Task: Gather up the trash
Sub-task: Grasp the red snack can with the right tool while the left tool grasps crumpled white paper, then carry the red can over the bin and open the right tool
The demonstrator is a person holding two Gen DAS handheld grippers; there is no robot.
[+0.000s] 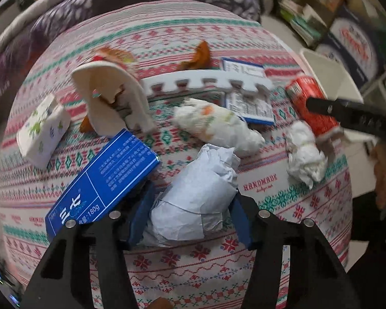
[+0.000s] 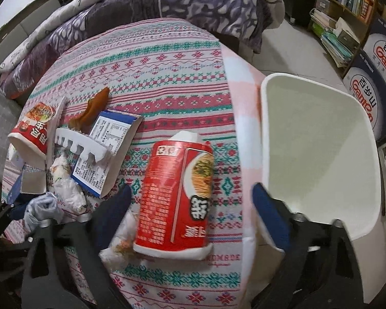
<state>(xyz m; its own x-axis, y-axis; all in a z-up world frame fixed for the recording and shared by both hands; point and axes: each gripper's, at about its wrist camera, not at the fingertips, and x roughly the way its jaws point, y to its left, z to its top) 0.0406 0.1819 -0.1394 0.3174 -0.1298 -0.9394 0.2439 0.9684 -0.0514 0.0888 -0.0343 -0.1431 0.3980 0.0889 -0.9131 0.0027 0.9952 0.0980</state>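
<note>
My left gripper [image 1: 190, 206] has its fingers on both sides of a crumpled white paper wad [image 1: 195, 193] on the patterned tablecloth [image 1: 270, 195]; whether it is closed on it I cannot tell. A blue box [image 1: 103, 182] leans by its left finger. My right gripper [image 2: 190, 206] is open around a red noodle cup [image 2: 177, 195] lying on its side, not touching it. The cup also shows in the left wrist view [image 1: 311, 100]. A white bin [image 2: 319, 159] stands right of the table, open.
More litter lies on the table: a stained tissue wad [image 1: 216, 126], another tissue [image 1: 306, 154], a white foam strip [image 1: 205, 82], a blue-white carton [image 2: 108, 154], a second noodle cup [image 2: 33, 131], a tissue pack [image 1: 43, 131]. A quilt and bookshelves lie behind.
</note>
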